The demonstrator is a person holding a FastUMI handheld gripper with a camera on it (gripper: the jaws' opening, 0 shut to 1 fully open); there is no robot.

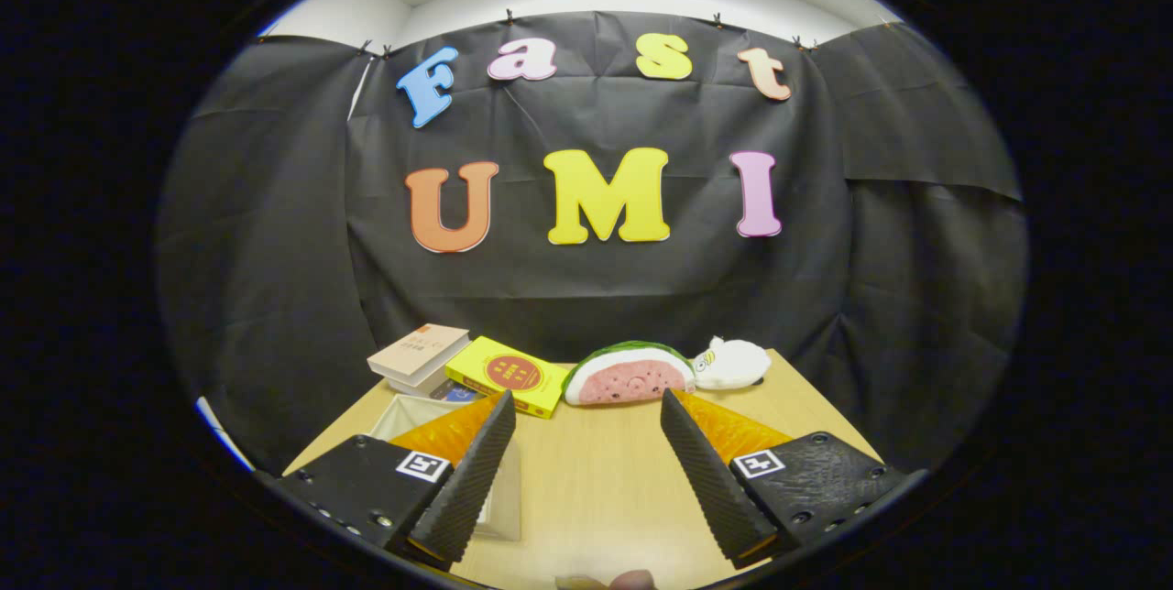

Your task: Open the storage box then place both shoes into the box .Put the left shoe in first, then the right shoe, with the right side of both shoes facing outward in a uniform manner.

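So here's where I'm at: the wooden table (605, 480) takes up most of what I've got in front of me, and my gripper (586, 416) is hovering over it with the fingers spread wide, nothing between them but bare tabletop, so I'm holding nothing. The storage box (403, 411) is the translucent one sitting just behind and under my left finger, which covers a good chunk of it. I can see a pale rim and what looks like an open top, but honestly I can't tell for sure whether a lid is off or whether it's just clear plastic, and I can't see inside it well enough to say if anything is in there. As for the shoes, I can't point to either one from here, so I can't say how far the packing has got. Beyond my fingertips, along the back edge, there's a stack of books (419, 354), a yellow book (507, 376) leaning next to it, then a watermelon slice plush (629, 375) and a little white plush toy (733, 363) just beside that. So really the box state and the shoes' whereabouts are what I'd need to sort out.
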